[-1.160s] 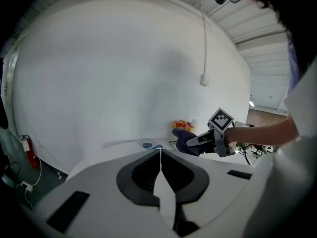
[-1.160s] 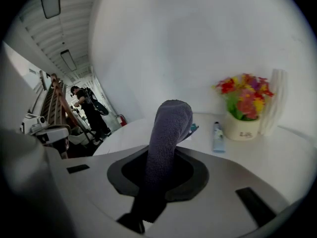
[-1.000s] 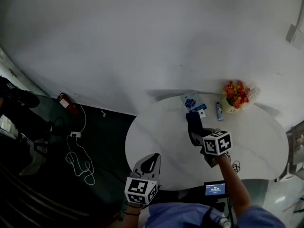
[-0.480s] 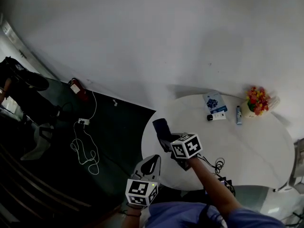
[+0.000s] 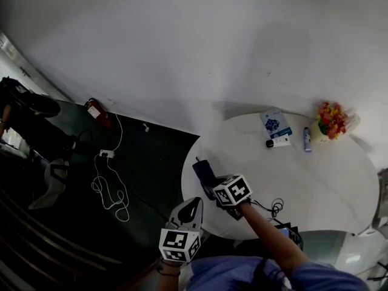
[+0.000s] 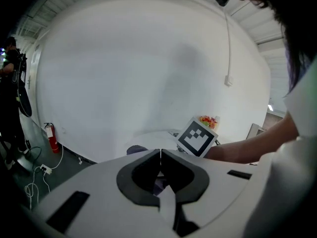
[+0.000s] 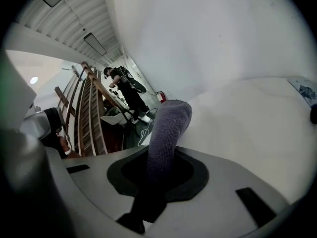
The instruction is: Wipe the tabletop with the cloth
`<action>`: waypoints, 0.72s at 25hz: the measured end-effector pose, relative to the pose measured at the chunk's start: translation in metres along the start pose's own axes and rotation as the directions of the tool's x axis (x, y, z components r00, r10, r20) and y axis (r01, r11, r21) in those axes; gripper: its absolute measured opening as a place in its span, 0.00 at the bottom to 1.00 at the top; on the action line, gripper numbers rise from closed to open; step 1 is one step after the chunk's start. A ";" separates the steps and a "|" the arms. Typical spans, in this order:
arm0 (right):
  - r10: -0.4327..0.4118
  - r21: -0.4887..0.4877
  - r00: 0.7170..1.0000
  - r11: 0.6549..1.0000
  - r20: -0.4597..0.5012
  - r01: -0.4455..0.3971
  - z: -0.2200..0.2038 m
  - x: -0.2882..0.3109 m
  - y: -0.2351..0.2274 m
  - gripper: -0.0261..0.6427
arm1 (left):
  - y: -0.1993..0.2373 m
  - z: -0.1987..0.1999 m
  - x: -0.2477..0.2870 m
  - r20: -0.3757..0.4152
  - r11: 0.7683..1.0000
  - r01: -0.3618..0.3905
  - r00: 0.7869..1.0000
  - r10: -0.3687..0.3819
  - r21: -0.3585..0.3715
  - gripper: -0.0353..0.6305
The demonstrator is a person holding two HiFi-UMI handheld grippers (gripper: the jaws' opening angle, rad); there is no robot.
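A dark blue-grey cloth [image 5: 204, 173] [image 7: 166, 133] lies on the round white tabletop [image 5: 303, 180] at its left edge. My right gripper [image 5: 210, 183] [image 7: 157, 178] is shut on the cloth, which runs out from between its jaws onto the table. My left gripper [image 5: 190, 210] [image 6: 160, 168] hangs shut and empty off the table's near left edge, jaws touching. In the left gripper view the right gripper's marker cube [image 6: 198, 138] shows just ahead.
At the table's far side lie a blue-printed card [image 5: 276, 124], a small white box [image 5: 278, 142], a small bottle [image 5: 307, 139] and a vase of flowers [image 5: 331, 119]. A black cable [image 5: 273, 208] coils near the front edge. White cable [image 5: 108, 187] and a fire extinguisher [image 5: 94, 110] sit on the dark floor.
My right gripper has dragged the cloth from the table's middle to its left edge, ending slightly nearer to me. The left gripper has stayed put.
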State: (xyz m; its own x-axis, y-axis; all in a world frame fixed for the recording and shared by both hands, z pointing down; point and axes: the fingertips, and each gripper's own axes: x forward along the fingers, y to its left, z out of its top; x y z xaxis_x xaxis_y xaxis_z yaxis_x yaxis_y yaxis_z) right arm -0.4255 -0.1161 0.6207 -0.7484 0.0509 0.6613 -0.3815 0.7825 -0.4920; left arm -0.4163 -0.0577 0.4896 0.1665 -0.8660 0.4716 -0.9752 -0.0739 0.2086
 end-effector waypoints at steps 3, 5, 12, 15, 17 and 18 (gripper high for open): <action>-0.045 0.036 0.999 0.998 0.010 0.045 -0.010 -0.018 -0.024 0.15 | -0.012 0.002 0.010 -0.006 0.999 0.035 0.999 -0.035 0.015 0.08; -0.078 0.063 0.997 0.995 0.019 0.077 -0.018 -0.033 -0.041 0.15 | -0.022 0.004 0.019 -0.012 0.998 0.063 0.998 -0.063 0.030 0.08; -0.185 0.147 0.982 0.973 0.037 0.178 -0.054 -0.097 -0.097 0.15 | -0.070 0.012 0.049 -0.034 0.982 0.165 0.986 -0.163 0.087 0.08; -0.231 0.182 0.972 0.959 0.049 0.219 -0.073 -0.130 -0.122 0.15 | -0.100 0.014 0.061 -0.047 0.970 0.216 0.976 -0.212 0.114 0.08; -0.267 0.213 0.962 0.945 0.055 0.250 -0.085 -0.154 -0.139 0.15 | -0.122 0.014 0.070 -0.055 0.961 0.248 0.969 -0.242 0.127 0.08; -0.285 0.227 0.957 0.937 0.058 0.265 -0.091 -0.166 -0.148 0.15 | -0.133 0.013 0.074 -0.060 0.956 0.262 0.965 -0.256 0.132 0.08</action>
State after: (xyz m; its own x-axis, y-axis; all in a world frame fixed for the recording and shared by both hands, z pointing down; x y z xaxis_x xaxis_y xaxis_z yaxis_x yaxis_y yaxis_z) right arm -0.1959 -0.1841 0.6354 -0.6387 -0.2100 0.7403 -0.6793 0.6057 -0.4143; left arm -0.2761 -0.1184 0.4854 0.4194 -0.7870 0.4524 -0.9078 -0.3629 0.2103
